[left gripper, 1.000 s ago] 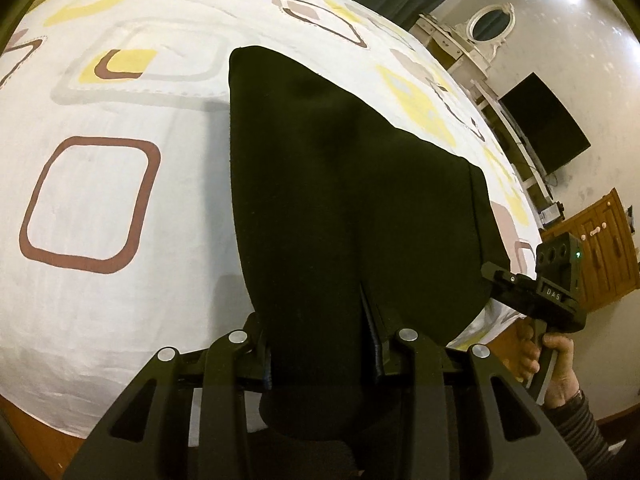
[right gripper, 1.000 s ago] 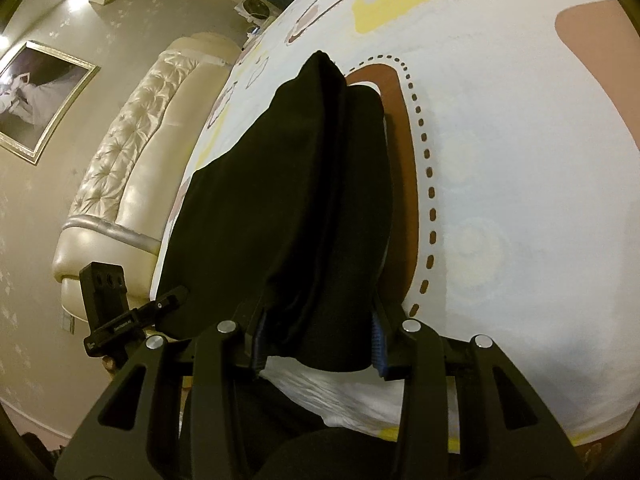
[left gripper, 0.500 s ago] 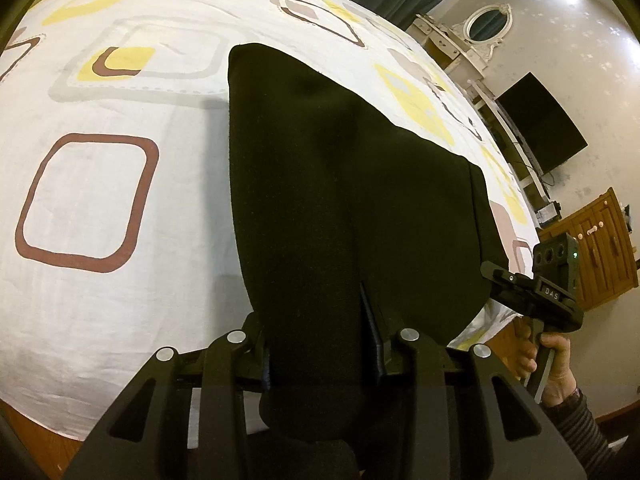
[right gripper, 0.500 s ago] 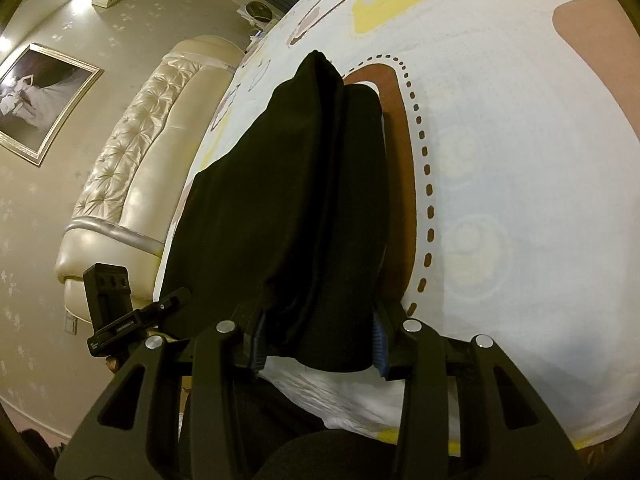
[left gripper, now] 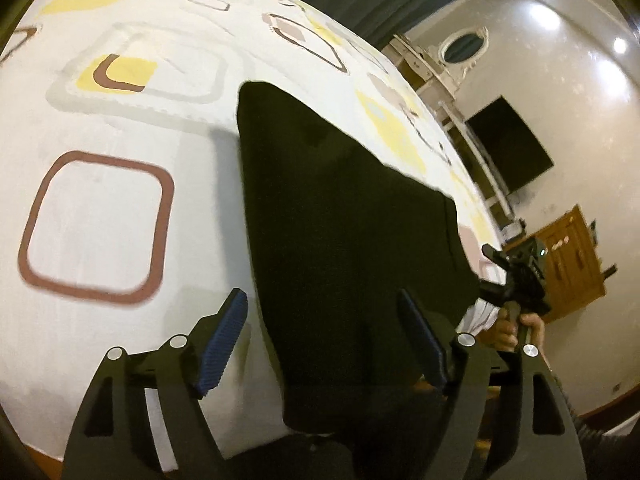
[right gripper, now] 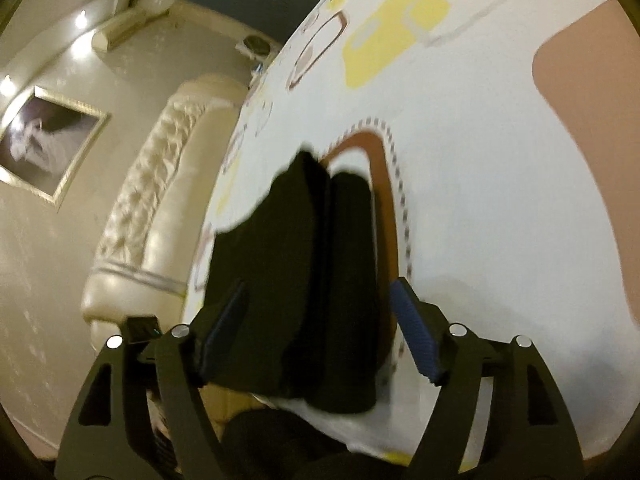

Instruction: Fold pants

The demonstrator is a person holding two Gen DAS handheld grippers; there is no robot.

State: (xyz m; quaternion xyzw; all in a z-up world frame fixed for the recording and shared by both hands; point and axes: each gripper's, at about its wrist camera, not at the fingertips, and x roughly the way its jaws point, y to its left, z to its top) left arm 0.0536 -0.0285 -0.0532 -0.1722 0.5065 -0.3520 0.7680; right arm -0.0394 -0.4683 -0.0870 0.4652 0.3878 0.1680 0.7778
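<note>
On the left, the left hand-held gripper [left gripper: 322, 340] has its blue-ribbed pads [left gripper: 224, 342] standing apart and still opening, with the near edge of the folded black fabric pants [left gripper: 340, 240] lying between them untouched, which I read as a release so the cloth can settle flat on the bed with its white sheet printed in brown and yellow rounded squares [left gripper: 100, 220]. To the right, the right hand-held gripper [right gripper: 320, 336] is likewise spread and opening around the other near end of the pants, which droops slightly over the bed's edge; the two probably worked the corners together to keep the fold square.
</note>
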